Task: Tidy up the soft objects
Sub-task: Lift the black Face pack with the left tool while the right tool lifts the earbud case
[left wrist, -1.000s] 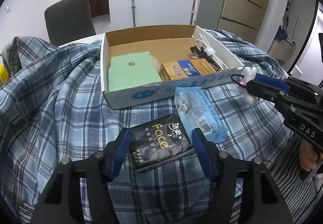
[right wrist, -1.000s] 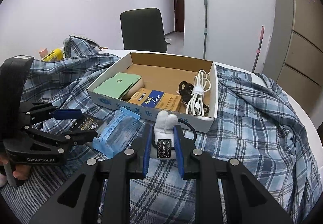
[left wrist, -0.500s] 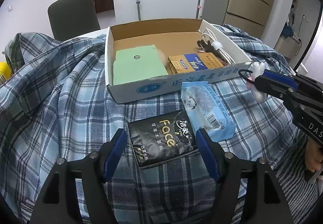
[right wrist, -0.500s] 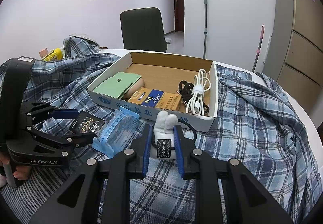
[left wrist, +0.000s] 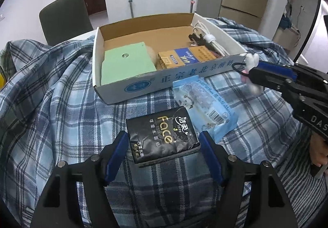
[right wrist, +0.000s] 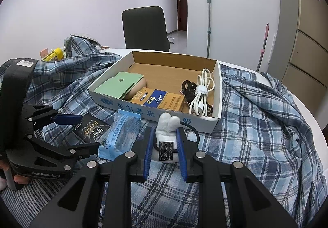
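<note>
Black foil, crinkled and printed "Face", wraps the tissue pack (left wrist: 163,138) lying on the plaid cloth (left wrist: 51,92) in the left wrist view; the left gripper (left wrist: 164,146) is spread wide with a blue pad on either side of the pack, and whether the pads touch it I cannot tell. At 1 o'clock from the pack, touching its corner, lies a pale blue wipes packet (left wrist: 205,109), and at 12 o'clock sits the cardboard box (left wrist: 164,82) holding a green pouch (left wrist: 126,65), a gold-and-blue carton (left wrist: 184,57) and coiled cables (left wrist: 205,40). At 3 o'clock the right gripper (left wrist: 249,72) pinches a white plush toy (left wrist: 251,60). In the right wrist view, the right gripper (right wrist: 165,142) is clamped on the white plush toy (right wrist: 168,127), its two rounded ears pointing up at 12 o'clock toward the box (right wrist: 155,112), a black loop trailing at 3 o'clock. At 9 o'clock the left gripper (right wrist: 82,133) straddles the tissue pack (right wrist: 92,129), the wipes packet (right wrist: 121,131) beside it.
</note>
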Motion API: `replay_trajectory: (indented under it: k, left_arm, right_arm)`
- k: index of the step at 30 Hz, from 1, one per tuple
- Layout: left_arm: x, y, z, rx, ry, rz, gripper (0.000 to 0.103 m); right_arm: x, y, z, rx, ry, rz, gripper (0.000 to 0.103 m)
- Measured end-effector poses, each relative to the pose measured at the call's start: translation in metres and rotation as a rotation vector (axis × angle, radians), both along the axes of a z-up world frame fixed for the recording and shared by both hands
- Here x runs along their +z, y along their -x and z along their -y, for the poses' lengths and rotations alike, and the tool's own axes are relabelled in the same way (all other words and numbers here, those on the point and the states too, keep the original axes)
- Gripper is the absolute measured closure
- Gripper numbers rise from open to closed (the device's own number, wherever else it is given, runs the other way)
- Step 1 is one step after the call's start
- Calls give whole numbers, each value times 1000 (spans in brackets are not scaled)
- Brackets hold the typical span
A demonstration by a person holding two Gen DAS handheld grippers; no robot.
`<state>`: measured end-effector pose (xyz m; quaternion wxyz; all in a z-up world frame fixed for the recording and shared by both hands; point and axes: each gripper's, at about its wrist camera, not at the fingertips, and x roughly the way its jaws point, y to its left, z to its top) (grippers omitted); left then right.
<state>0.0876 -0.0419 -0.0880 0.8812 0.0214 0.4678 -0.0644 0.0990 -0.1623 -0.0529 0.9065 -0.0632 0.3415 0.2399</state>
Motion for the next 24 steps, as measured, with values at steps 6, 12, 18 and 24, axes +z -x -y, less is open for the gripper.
replay_trajectory:
  k: [6, 12, 18, 24]
  left_arm:
    - [-3, -3, -1, 0, 10, -4, 33]
    - [12, 9, -8, 29, 33, 104, 34]
    - [39, 32, -6, 19, 26, 307, 34]
    - [62, 54, -13, 74, 35, 504, 34]
  right_arm:
    - [-1, 0, 0, -1, 3, 0, 82]
    - [1, 2, 1, -5, -3, 22, 82]
    - [14, 20, 8, 5, -49, 137, 82]
    - [27, 38, 4, 43, -63, 255, 82]
